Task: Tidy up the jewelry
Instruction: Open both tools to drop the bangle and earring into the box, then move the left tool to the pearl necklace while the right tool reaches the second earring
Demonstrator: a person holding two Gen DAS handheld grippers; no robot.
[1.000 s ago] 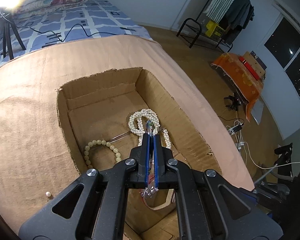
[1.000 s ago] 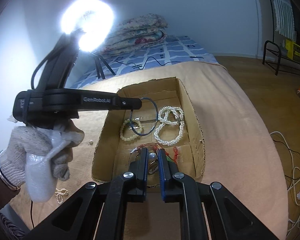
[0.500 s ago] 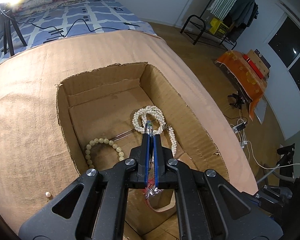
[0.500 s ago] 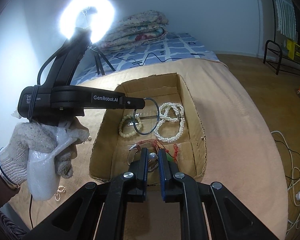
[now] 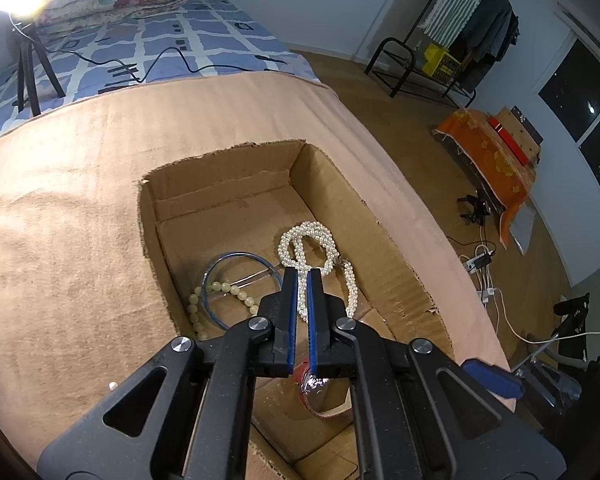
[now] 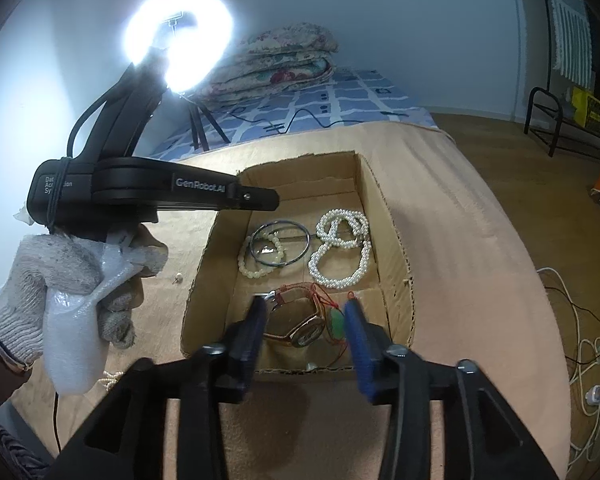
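Cardboard box (image 6: 392, 248) on tan cloth (image 6: 460, 220) holds one pearl necklace (image 6: 342, 248), one green bead bracelet (image 6: 260, 256), one thin bangle (image 6: 280, 244), one watch (image 6: 300, 328). Left gripper (image 5: 303, 276) clenched, empty, above box. Right gripper (image 6: 306, 312) opening over watch, not gripping. One loose pearl (image 6: 177, 279) lies outside.

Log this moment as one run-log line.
task: organize jewelry | left gripper: shut, empty, above box | right gripper: opening over watch | bangle, pearls: in box
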